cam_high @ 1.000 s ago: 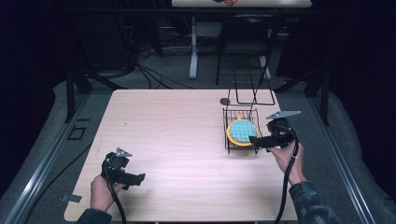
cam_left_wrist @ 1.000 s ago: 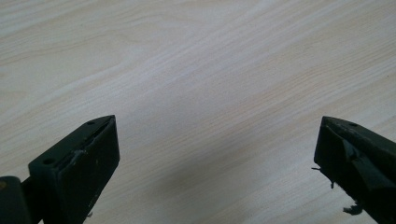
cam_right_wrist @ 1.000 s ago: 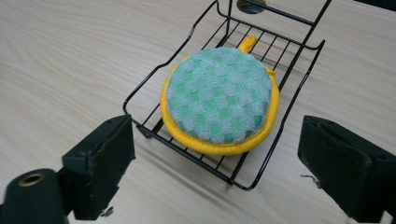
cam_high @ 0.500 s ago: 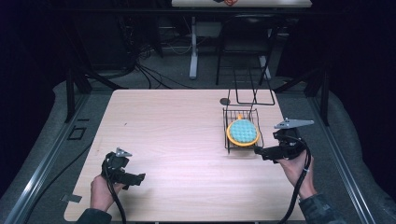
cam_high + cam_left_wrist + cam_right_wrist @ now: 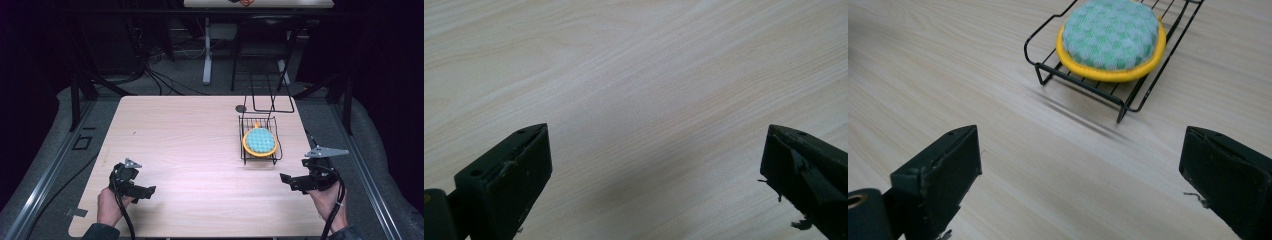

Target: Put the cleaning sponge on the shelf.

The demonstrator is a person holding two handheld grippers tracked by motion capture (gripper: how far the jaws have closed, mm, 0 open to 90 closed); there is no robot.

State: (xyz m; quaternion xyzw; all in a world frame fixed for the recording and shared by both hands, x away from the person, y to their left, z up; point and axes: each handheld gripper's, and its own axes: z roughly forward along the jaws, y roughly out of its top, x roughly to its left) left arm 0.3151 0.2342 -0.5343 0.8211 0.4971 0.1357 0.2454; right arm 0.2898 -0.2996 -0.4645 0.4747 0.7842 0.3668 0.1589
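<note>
A round teal-and-green checked pad with a yellow rim (image 5: 259, 141) (image 5: 1111, 36) lies on a low black wire rack (image 5: 247, 154) (image 5: 1083, 82) at the table's right side. My right gripper (image 5: 289, 181) (image 5: 1080, 182) hovers near the table's right front edge, below and to the right of the rack, open, with bare wood between its jaws. My left gripper (image 5: 148, 191) (image 5: 656, 175) is held low over the front left of the table, open and empty, far from the rack.
The light wooden table (image 5: 185, 150) carries a small dark disc (image 5: 241, 108) behind the rack. A black wire frame (image 5: 272, 102) stands at the far right edge. Chairs, cables and table legs crowd the dark floor beyond.
My right gripper has drawn back from the rack toward the front right edge of the table, leaving the pad on the rack. The left gripper has stayed put.
</note>
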